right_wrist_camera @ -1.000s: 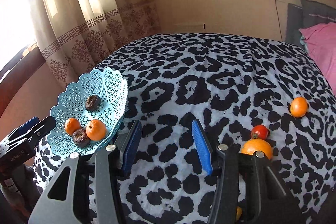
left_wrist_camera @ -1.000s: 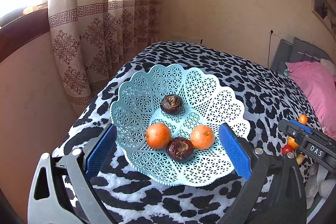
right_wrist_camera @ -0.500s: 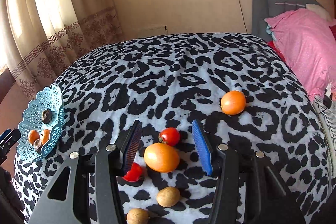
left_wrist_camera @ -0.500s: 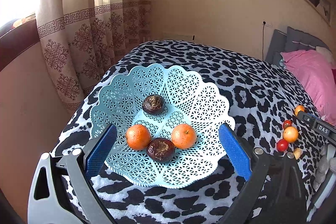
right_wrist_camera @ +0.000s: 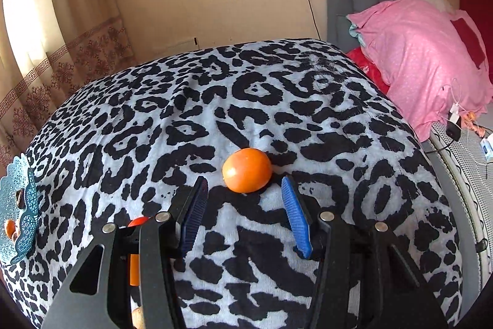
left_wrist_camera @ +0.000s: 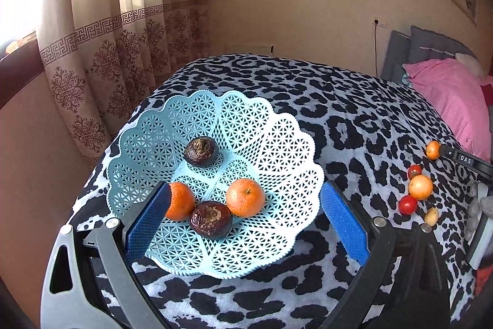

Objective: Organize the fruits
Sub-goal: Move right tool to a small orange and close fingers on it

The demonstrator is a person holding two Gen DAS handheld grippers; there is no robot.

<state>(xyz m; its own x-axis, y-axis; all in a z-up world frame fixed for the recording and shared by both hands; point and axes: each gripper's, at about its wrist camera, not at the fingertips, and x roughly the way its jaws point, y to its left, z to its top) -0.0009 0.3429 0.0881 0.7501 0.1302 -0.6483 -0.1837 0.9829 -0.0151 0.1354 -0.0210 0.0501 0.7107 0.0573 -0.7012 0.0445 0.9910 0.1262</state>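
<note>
One orange (right_wrist_camera: 247, 170) lies on the bed (right_wrist_camera: 308, 100), just ahead of the right gripper (right_wrist_camera: 245, 213), jaws apart and empty. Best to advance until the pads flank its widest part, then close gently. Left gripper (left_wrist_camera: 245, 221) hangs open over the basket (left_wrist_camera: 277, 144).

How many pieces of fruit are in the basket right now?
4 in the basket: dark fruit at the back, another dark fruit in front, an orange left, another orange right. None look hidden.
</note>
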